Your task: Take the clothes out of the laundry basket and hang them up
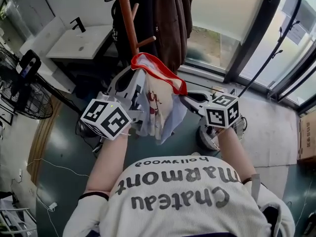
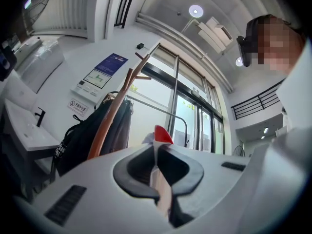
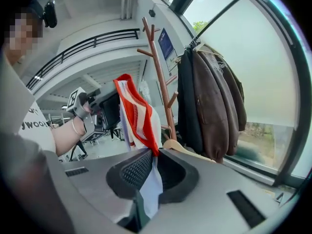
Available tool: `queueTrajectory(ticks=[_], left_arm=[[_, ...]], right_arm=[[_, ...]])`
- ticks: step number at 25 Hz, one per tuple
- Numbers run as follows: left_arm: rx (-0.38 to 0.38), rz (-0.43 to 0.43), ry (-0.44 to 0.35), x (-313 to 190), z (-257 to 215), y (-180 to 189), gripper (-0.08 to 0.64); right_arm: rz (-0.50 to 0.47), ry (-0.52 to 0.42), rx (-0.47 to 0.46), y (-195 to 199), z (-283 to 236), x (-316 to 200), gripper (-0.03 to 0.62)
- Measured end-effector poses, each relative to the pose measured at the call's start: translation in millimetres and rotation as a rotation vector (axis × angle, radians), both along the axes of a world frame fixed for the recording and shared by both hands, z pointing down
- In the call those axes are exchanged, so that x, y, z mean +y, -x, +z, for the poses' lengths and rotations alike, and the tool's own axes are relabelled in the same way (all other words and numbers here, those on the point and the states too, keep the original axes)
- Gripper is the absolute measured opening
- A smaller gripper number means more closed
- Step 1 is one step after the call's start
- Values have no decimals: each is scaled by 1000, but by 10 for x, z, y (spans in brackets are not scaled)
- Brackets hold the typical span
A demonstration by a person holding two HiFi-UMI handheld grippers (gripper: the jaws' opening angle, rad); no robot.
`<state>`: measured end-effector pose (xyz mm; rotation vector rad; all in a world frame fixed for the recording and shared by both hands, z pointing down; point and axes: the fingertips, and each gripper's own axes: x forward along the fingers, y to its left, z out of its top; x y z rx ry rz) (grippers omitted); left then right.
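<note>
Both tongs are clenching on 1 white garment with red trim (image 1: 158,107), which is hanging in the air between them, just in front of the wooden coat rack (image 1: 127,14). The left gripper (image 1: 134,94) is pinching a thin edge below the red collar; the right gripper (image 1: 186,100) is biting a narrow fold.

**Risk.** Either pinch is looking shallow, so the cloth is likely slipping free if the 2 grippers are pulling apart. The dark jackets (image 1: 168,19) are crowding the pegs, so a swinging hem is liable to be snagging there.

**Containers.** The laundry basket is not showing recognisably in any view. A sink (image 1: 81,43) is standing at the upper left, with nothing visible in its basin. A cardboard box (image 1: 308,137) is sitting at the right edge, its contents hidden.
</note>
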<state>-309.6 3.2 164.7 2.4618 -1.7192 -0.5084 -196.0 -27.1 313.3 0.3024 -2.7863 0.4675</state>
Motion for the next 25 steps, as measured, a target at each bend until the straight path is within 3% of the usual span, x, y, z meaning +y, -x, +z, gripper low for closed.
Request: queueTrajectory(ticks=[16,25], left_arm=[[66,-141,-13,338,27,622,18],[44,-215,-56,285,-106,780,18]], right_arm=[[84,-92,-224,222,-1042,-272,52],[80,-82,-306,413,-1124,-761,52]])
